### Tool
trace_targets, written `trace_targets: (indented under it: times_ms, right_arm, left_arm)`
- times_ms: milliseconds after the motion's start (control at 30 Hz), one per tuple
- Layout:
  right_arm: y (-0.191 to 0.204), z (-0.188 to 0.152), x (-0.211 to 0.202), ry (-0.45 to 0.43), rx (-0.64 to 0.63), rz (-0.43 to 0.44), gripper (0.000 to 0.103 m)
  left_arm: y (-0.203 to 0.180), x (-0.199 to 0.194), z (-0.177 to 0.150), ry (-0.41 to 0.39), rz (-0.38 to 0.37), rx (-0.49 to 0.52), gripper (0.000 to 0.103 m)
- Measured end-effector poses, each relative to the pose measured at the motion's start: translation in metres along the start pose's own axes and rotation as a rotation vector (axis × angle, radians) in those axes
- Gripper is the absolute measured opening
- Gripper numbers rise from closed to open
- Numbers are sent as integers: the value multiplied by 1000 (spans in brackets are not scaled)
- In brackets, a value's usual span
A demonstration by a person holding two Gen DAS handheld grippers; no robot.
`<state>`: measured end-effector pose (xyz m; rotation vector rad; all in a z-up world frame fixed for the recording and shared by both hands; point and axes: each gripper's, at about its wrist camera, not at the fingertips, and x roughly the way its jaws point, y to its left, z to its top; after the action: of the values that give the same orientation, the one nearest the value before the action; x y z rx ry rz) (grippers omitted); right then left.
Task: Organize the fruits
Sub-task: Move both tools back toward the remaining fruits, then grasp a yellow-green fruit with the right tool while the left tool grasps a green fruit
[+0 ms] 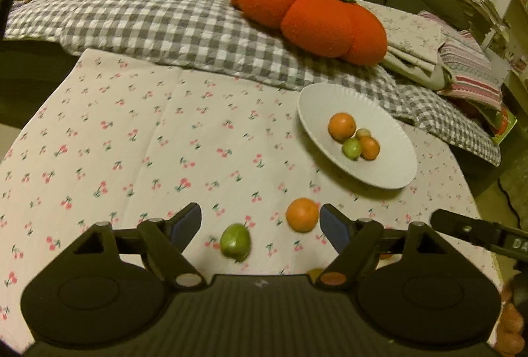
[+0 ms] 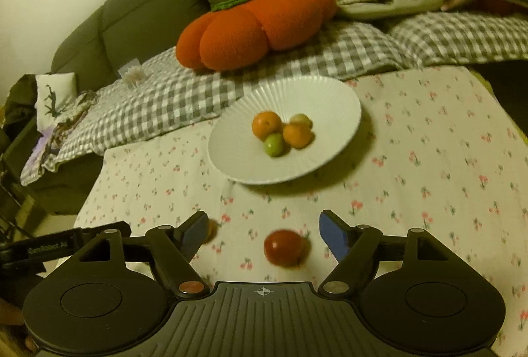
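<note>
Both tools were spread wide and held nothing. The left tool (image 1: pixel 260 226) hovered low over the near part of the counter (image 1: pixel 132 159), with a small green pear-shaped fruit (image 1: pixel 235 241) between its blue pads and a loose orange mandarin (image 1: pixel 302 214) just beside the right pad. The right tool (image 2: pixel 264 231) hung over a round red tomato-like fruit (image 2: pixel 283 247), which sat slightly right of centre in its gap.

To do the pick well, each tool would best have been lowered until the pads sat level with the fruit's widest part, then closed gently, since round, smooth fruit is likely to roll or squirt out. The left tool probably needed care not to nudge the mandarin with its right pad while closing on the green fruit. Taking the fruits one at a time seemed safer, as the two tools were close together.

The wide white ribbed plate (image 2: pixel 257 165) stood farther away on the cherry-print cloth, right of the left tool and ahead of the right one. It already held two oranges, a green fruit and a pale one, huddled in the middle. The three loose fruits looked whole and firm, though motion blur softened their edges.
</note>
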<state>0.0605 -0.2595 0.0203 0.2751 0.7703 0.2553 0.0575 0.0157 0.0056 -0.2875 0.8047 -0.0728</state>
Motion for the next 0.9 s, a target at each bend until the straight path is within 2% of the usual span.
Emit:
trace_targets:
  times_ms: [167, 367, 533, 667, 800, 900]
  right_arm:
    - [5, -6, -4, 11, -11, 5, 75]
    - [12, -12, 1, 38, -58, -2, 76]
    - [2, -14, 5, 68, -11, -11, 76]
    - [-7, -15, 11, 91, 32, -28, 75]
    - [-11, -17, 15, 110, 47, -39, 75]
    - [-10, -19, 20, 128, 36, -38, 75]
  left_arm:
    - [5, 4, -11, 31, 16, -11, 79]
    - [13, 0, -9, 23, 17, -30, 79]
    - [29, 0, -6, 23, 18, -87, 79]
    - [34, 9, -10, 48, 24, -105, 76]
    - [26, 27, -18, 97, 6, -83, 63]
    - [18, 35, -22, 94, 1, -64, 57]
